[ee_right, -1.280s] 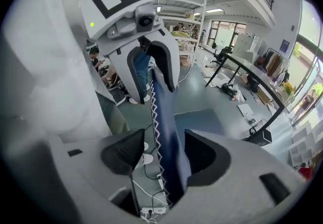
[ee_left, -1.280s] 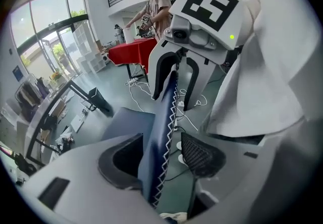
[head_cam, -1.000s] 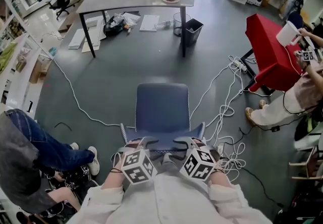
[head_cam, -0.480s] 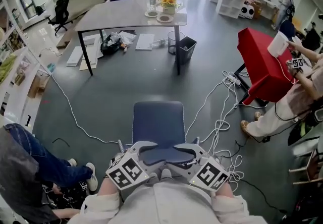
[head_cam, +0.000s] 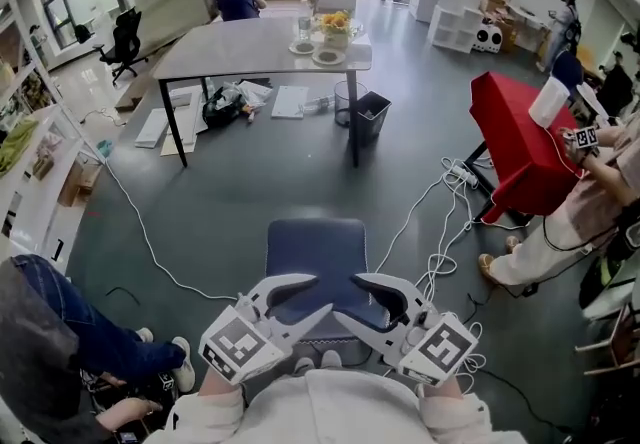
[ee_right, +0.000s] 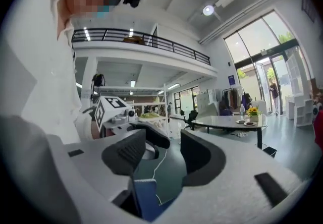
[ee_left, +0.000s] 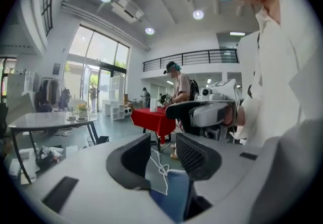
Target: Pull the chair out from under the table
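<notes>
Both grippers have come up off the chair (head_cam: 315,250) since a second ago and now hang over its near end. The blue seat shows beyond them. On the left gripper (head_cam: 303,298) the jaws have just been closing, yet they stand apart with nothing pinched. Its own view shows only a slice of blue chair and a loop of white cable (ee_left: 160,170) on the floor past the gap. The right gripper (head_cam: 366,299) is spread too, its pads clear of everything. Each cube bears black-and-white square markers (patterns only, no letters I can read). The chair stands on the grey floor, well apart from the table (head_cam: 225,42). Flowers (head_cam: 335,22) sit near the tabletop's far right corner. The papers (head_cam: 290,102) on the floor under the table are too small to read. The chair's legs are hidden beneath the seat, and its near end is covered by the grippers
</notes>
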